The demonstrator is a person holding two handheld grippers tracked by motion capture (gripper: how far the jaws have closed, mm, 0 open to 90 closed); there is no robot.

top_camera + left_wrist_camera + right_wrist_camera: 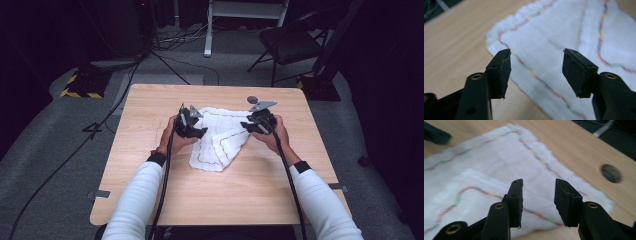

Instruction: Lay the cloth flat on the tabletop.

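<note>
White cloth [220, 137] with coloured stitching rumpled mid wooden table [150, 190], left gripper [192, 129] and right gripper [250, 127] flanking cloth, jaws spread, grey carpet, folding chair [292, 42] beyond table, dark room

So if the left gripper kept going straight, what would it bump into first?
Most likely the cloth: the left gripper points open fingers right at it, near its striped edge, though the gap is hard to judge.

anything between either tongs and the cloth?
Nothing visible. The left tongs and right tongs both stand open right over the white cloth, with bare fabric between the jaws. Nothing else lies on the cloth.
</note>
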